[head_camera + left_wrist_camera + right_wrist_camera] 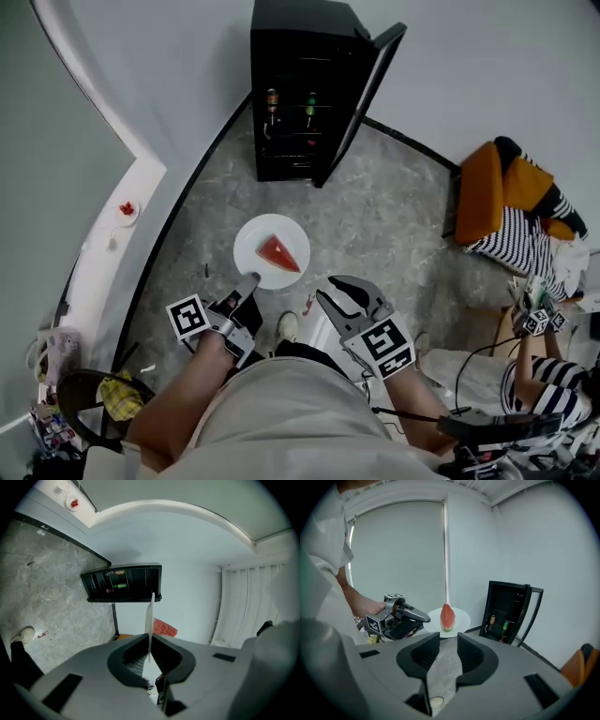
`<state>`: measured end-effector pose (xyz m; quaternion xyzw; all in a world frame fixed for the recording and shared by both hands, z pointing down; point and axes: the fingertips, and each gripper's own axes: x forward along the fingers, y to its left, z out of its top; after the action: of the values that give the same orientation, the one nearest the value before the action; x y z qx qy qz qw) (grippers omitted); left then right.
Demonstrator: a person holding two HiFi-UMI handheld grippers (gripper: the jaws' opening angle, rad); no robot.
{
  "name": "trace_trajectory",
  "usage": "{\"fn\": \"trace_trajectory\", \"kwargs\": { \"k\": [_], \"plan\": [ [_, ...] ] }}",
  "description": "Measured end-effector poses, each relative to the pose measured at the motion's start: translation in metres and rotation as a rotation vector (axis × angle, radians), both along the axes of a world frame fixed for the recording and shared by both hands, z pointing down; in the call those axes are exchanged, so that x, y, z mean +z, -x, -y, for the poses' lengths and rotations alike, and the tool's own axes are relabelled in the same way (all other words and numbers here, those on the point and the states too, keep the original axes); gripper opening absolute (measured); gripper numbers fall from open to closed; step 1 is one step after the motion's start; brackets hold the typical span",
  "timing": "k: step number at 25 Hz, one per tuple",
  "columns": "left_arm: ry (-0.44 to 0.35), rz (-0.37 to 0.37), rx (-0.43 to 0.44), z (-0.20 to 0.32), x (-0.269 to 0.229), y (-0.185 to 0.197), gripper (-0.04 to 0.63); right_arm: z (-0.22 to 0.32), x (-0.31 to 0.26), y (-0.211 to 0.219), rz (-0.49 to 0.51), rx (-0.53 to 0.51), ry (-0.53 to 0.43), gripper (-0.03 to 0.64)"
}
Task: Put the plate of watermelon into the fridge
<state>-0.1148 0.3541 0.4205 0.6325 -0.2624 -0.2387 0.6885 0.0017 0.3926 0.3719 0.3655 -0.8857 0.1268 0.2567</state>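
Your left claw [247,282] is closed tight on the near edge of the round white plate [265,233]. A red wedge of watermelon [279,253] lies on it. You hold the plate up in the air, over the grey stone floor [394,211], and the small black fridge [298,94] stands ahead of it, a good way off. Its door [367,98] is open.

Your right claw [336,298] is open and holds nothing. It hangs near the plate but does not touch it.

Here is what could go wrong. Only one claw pinches the plate, and only at its rim. If your hand tips, the plate may lean, and the watermelon may slide off and fall on the floor. The thin rim could also slip out of the claw if you move fast.

The fridge is low, so you must reach down. The plate could bump the door or a shelf. There are bottles [272,100] inside, and a wide plate could knock them over. Go slow and keep the plate flat.
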Motion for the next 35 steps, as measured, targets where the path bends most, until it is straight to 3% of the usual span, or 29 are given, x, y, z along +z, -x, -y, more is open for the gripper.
{"fn": "trace_trajectory", "kwargs": {
  "k": [5,18,23,25,30,35],
  "plan": [
    [0.012,0.009,-0.005,0.091,-0.001,-0.035,0.025,0.086,0.002,-0.033,0.006,0.01,0.016,0.117],
    [0.001,-0.016,0.121,0.237,0.014,-0.022,0.025,0.208,0.01,-0.002,-0.022,0.149,0.012,0.145],
    [-0.051,-0.006,0.159,0.253,0.017,-0.022,0.025,0.207,0.008,0.004,-0.03,0.21,-0.039,0.147],
    [-0.045,-0.003,0.153,0.275,0.025,-0.028,0.026,0.222,0.013,0.001,-0.032,0.213,-0.028,0.147],
    [-0.004,0.022,0.116,0.379,0.055,-0.061,0.025,0.319,0.032,-0.033,-0.019,0.201,0.029,0.147],
    [-0.025,0.016,0.047,0.419,0.064,-0.076,0.025,0.351,0.038,-0.044,-0.023,0.142,0.026,0.147]
  ]
}}
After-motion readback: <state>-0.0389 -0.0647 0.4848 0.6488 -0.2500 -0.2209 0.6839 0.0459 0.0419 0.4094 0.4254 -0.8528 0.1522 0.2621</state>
